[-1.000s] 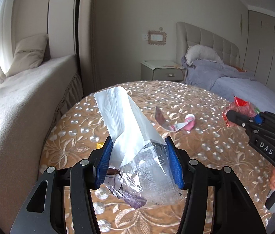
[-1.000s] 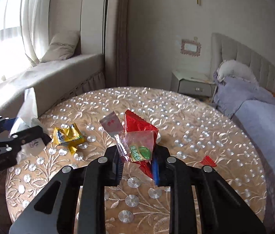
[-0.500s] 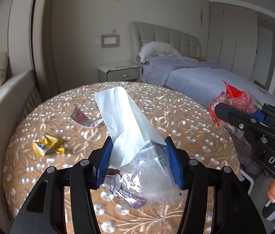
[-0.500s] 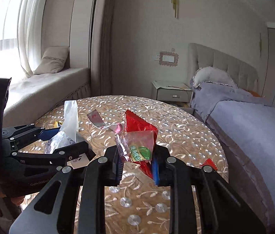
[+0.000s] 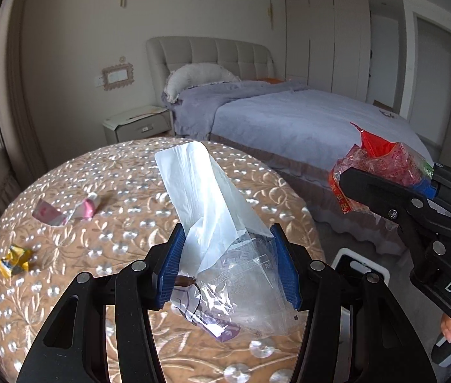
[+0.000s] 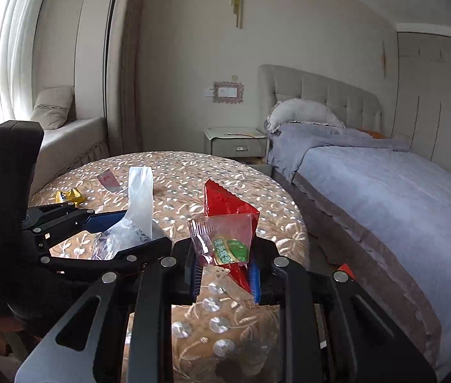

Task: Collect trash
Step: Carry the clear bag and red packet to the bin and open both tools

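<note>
Now I have both claws loaded above the round table [image 5: 123,191]. My left claw [image 5: 227,266] is clenched on a clear bag [image 5: 212,223], which sits squarely between its blue pads and sticks up past the fingertips. My right claw [image 6: 224,271] grasps red wrappers [image 6: 225,220], pinched between its pads and standing upright out of them. Loose on the table, well apart from both claws, lie a pink wrapper [image 5: 65,212] and a yellow wrapper [image 5: 13,260]. A bed [image 6: 385,198] stands beside the table.
</note>
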